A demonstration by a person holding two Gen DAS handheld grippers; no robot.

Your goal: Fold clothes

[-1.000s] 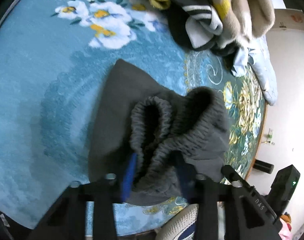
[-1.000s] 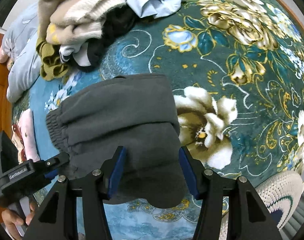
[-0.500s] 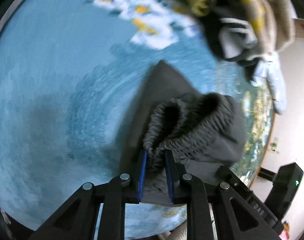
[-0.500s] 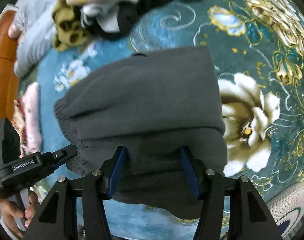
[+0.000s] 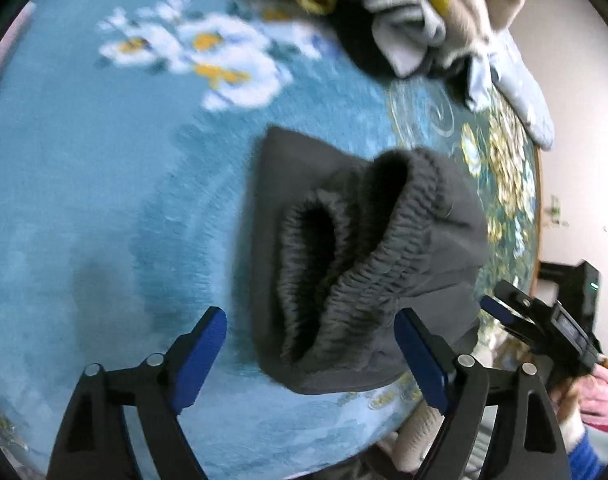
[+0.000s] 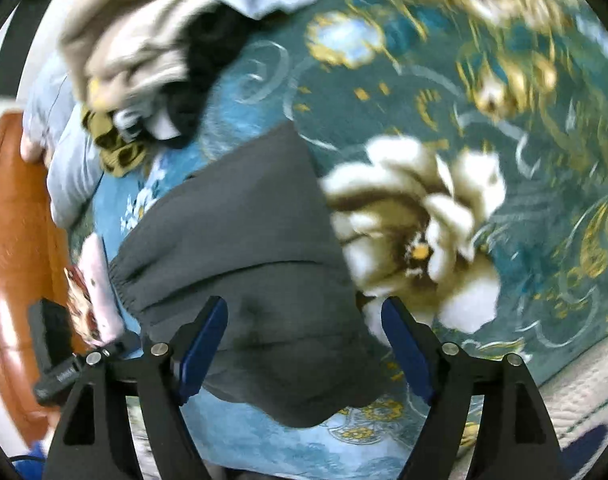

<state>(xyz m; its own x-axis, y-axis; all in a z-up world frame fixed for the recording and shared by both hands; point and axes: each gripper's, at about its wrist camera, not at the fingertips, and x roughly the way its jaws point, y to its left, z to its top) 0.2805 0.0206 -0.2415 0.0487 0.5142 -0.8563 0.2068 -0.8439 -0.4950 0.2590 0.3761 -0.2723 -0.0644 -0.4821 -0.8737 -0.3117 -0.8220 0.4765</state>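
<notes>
One folded pair of dark grey trousers [image 5: 344,264] lies on the bed, on a blue flowered blanket [image 5: 103,200], its gathered waistband [image 5: 344,248] bunched up and gaping toward the left wrist camera. Two tongs are in view, both spread wide and gripping nothing. The left tongs [image 5: 310,354] sit low over the blanket with the waistband end between their blue pads, neither pad pressing the cloth. The right tongs [image 6: 304,344] straddle the near edge of the trousers [image 6: 243,260] from the other side; whether their pads touch the fabric cannot be told.

One heap of unfolded clothes [image 5: 404,12], beige, mustard, black and pale blue, sits at the far edge of the bed, apart from the trousers. To the left of the trousers is a broad stretch of bare blanket; the bed's near edge runs just under both tongs. A hand [image 5: 568,392] grips the right tool at the frame's lower right.
</notes>
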